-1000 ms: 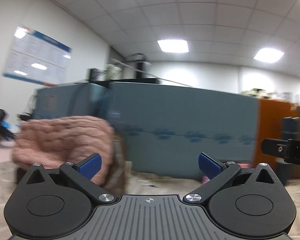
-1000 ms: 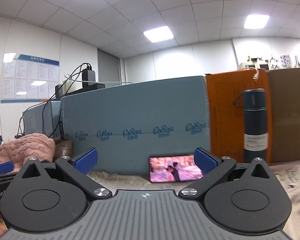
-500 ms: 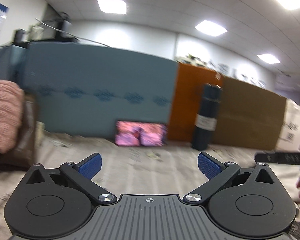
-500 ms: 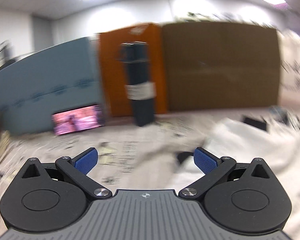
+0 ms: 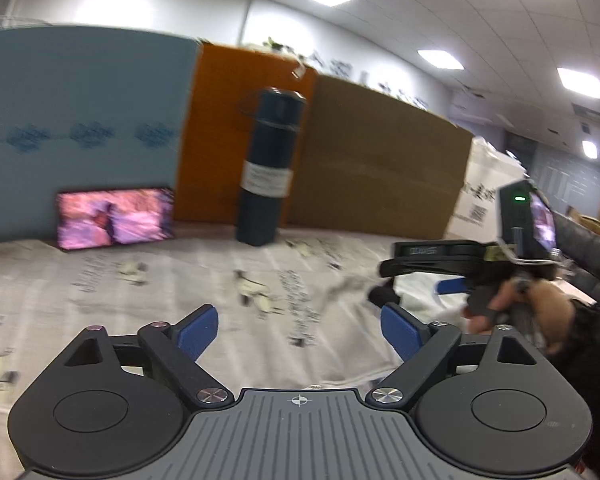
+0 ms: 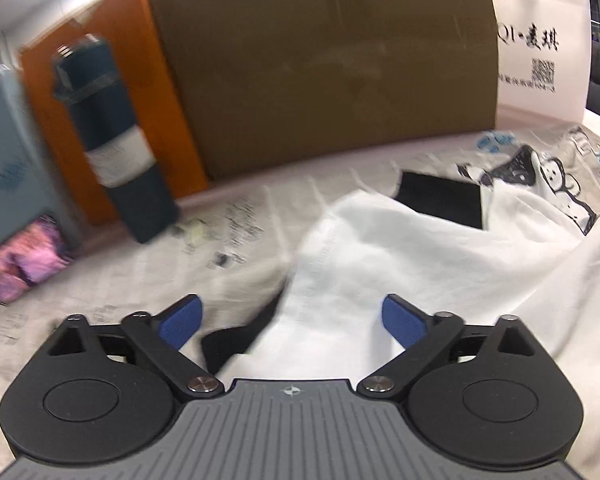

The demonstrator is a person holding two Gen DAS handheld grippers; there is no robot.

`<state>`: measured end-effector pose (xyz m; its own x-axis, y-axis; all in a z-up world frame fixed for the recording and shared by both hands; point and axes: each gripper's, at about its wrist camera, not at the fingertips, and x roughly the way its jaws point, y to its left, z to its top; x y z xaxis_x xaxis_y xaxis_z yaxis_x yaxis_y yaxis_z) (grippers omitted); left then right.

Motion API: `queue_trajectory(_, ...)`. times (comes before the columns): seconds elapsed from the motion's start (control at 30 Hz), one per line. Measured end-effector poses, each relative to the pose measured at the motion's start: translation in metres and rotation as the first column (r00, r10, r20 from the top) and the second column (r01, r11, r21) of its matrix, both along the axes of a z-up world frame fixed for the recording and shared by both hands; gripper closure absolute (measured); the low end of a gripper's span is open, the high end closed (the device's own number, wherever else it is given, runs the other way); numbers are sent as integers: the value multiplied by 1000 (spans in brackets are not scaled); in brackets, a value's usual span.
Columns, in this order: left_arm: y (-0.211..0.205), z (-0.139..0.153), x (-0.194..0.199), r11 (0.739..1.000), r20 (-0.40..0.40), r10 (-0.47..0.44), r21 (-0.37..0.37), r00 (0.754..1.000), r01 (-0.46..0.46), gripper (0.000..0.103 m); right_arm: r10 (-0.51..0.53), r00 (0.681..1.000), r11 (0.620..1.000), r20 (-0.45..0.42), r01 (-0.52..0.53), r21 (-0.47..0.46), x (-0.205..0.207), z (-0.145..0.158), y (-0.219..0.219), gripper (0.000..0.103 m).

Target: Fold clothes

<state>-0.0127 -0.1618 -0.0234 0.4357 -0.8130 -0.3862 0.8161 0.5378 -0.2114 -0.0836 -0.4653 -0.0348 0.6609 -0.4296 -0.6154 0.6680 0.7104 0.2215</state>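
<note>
A white garment (image 6: 400,256) with black trim and a cartoon print lies rumpled on the newspaper-covered table, at the right of the right wrist view. My right gripper (image 6: 292,324) is open and empty, hovering just above the garment's near left edge. My left gripper (image 5: 300,330) is open and empty over the newspaper. In the left wrist view the right gripper (image 5: 452,286), held in a hand, is to the right above the same white garment (image 5: 416,296).
A dark blue flask (image 5: 270,168) stands at the back, also in the right wrist view (image 6: 112,140). Behind it are orange (image 5: 240,136), brown (image 5: 380,168) and blue (image 5: 80,120) boards. A lit phone (image 5: 114,218) leans on the blue board. A white bag (image 6: 540,40) stands far right.
Both grippers swung right and tilted down, away from the pink knit at the left. The white garment came into the right wrist view, now under the right gripper. Both stayed open.
</note>
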Motion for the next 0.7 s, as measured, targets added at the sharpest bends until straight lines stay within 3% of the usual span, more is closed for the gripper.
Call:
queue_trajectory(0.1,-15,-6,0,999,-9,-33,25,999,33,16,5,1000,1000,-3,-5,-28,-9,-7,-4,35)
queue_trajectory(0.2,-30,-11,4,998,-34,-56,30,998,57,16,19,1000,996,-23,-21,-87,-20,-9,-4,63)
queue_trajectory(0.27,-41,-15,11,996,-83,-85,4,993,85,18,25,1000,997,11,-24,-77,-32,-9,-8,80)
queue_trajectory(0.3,-46,-17,15,995,-115,-102,-13,988,101,19,8,1000,998,30,-6,-60,-40,-9,-13,95)
queue_trajectory(0.4,-66,-23,27,986,-215,-165,-73,963,152,25,-42,995,999,85,44,-23,-60,-8,-23,100)
queue_trajectory(0.47,-84,-28,37,977,-277,-209,-101,938,188,37,-41,988,999,151,41,4,-74,-6,-24,100)
queue_trajectory(0.5,-93,-31,43,974,-311,-221,-112,924,195,41,7,978,1000,211,-11,22,-82,-3,-21,99)
queue_trajectory(0.53,-102,-33,49,972,-343,-231,-125,910,200,52,55,968,997,244,-64,30,-87,2,-16,95)
queue_trajectory(0.57,-109,-36,55,970,-374,-237,-135,896,201,58,93,964,995,250,-102,22,-89,6,-10,87)
queue_trajectory(0.6,-116,-38,61,971,-406,-235,-137,883,196,58,133,963,991,233,-137,0,-90,9,-1,58)
queue_trajectory(0.63,-121,-41,66,972,-434,-234,-139,870,192,59,178,961,984,211,-176,-31,-91,12,10,38)
queue_trajectory(0.7,-127,-46,72,971,-477,-237,-146,847,190,59,306,936,951,174,-293,-99,-92,12,34,37)
